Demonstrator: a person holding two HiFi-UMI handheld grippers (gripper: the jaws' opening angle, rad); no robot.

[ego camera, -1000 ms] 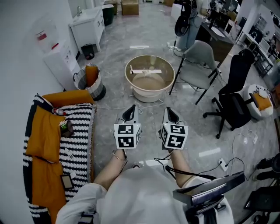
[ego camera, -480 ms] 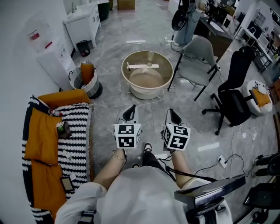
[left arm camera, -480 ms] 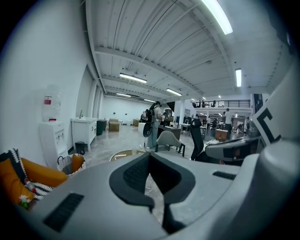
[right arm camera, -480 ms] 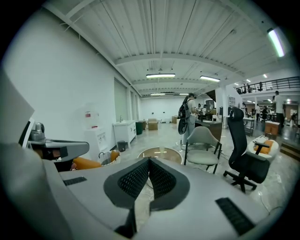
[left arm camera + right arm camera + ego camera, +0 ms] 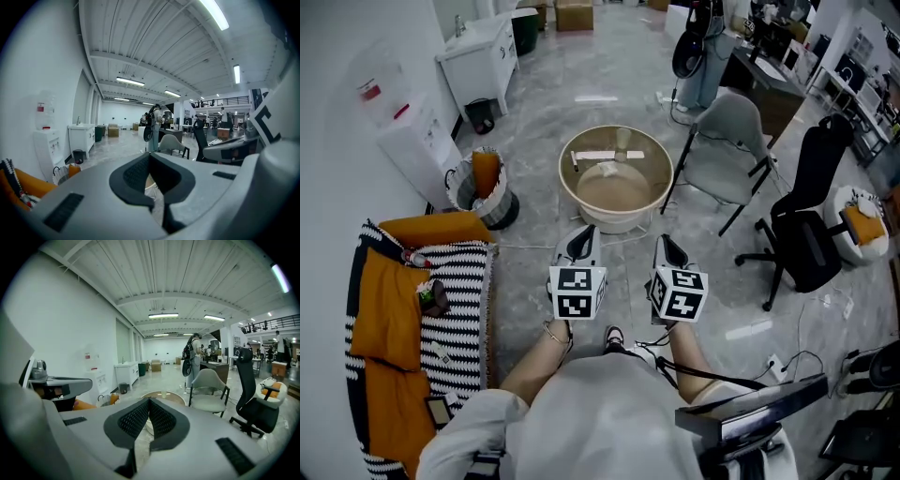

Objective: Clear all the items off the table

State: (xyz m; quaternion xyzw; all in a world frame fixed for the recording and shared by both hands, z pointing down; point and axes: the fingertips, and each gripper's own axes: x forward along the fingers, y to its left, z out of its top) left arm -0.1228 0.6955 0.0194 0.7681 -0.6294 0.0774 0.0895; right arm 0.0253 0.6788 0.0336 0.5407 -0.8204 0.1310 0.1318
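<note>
The table at the left is covered by a black-and-white striped cloth [image 5: 467, 314] and an orange cloth [image 5: 380, 309]. On it lie a small dark object with a green patch [image 5: 429, 296], a dark flat rectangular item [image 5: 437, 409] and a few tiny pieces. Both grippers are held side by side over the floor, right of the table and short of a big beige basin [image 5: 619, 217]. The left gripper [image 5: 581, 242] [image 5: 150, 154] is shut and empty. The right gripper [image 5: 667, 248] [image 5: 149, 400] is shut too, with nothing between its jaws.
The basin holds a white slat and a pale cup. A lined bin [image 5: 483, 183] with an orange thing stands by the table's far corner. A water dispenser [image 5: 403, 131] and a white cabinet [image 5: 483, 52] line the left wall. A grey chair [image 5: 727, 150] and a black office chair [image 5: 811, 216] stand to the right.
The view has shifted a little, so the table sits slightly further left and lower. A shoe now shows between the arms. Both grippers keep their pose and stay shut.
</note>
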